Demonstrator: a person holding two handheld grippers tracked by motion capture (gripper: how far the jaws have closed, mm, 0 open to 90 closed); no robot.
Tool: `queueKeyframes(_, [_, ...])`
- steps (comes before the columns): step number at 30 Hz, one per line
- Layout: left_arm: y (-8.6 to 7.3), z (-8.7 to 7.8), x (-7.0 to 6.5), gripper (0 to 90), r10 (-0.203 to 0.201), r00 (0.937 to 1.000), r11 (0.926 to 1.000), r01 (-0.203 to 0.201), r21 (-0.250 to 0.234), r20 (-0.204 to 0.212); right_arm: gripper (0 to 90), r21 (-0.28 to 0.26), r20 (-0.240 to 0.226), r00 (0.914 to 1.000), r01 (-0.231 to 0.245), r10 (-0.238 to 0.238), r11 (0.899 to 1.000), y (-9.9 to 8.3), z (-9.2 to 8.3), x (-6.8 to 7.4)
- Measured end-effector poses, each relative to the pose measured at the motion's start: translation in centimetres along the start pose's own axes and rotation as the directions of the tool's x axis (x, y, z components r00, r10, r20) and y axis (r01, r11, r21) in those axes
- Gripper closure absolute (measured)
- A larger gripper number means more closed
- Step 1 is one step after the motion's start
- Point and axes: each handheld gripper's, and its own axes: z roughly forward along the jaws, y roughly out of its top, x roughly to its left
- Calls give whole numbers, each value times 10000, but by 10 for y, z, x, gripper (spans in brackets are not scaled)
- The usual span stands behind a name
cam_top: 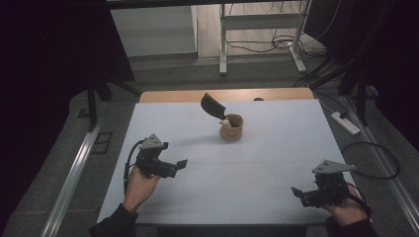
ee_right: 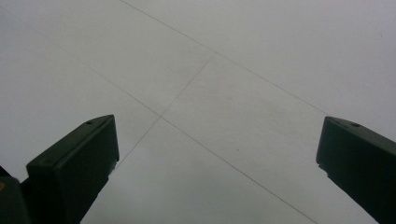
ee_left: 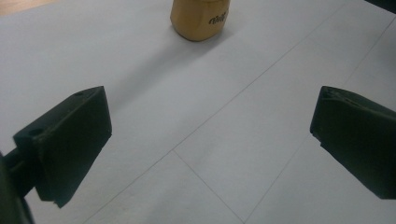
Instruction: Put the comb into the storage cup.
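Jaws on the left gripper [cam_top: 179,165] are standing wide apart and gripping nothing, sitting at lower left of the high view over the white table [cam_top: 257,148]; right gripper [cam_top: 296,192] at lower right is spread just as wide, also carrying nothing. Tan wooden cup [cam_top: 231,127] is standing upright at centre, slightly above the middle of the frame, with a dark spatula [cam_top: 212,106] leaning out of it up-left, well apart from both grippers, and is showing at top centre of the left gripper view [ee_left: 200,18].
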Motion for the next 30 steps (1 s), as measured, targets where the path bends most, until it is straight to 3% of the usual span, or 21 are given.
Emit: queueKeyframes(30, [-30,-30,-2,0,-187,9974,9996,200,182,-698,0,-3,62,10000,-10,10,10000,0,0,0])
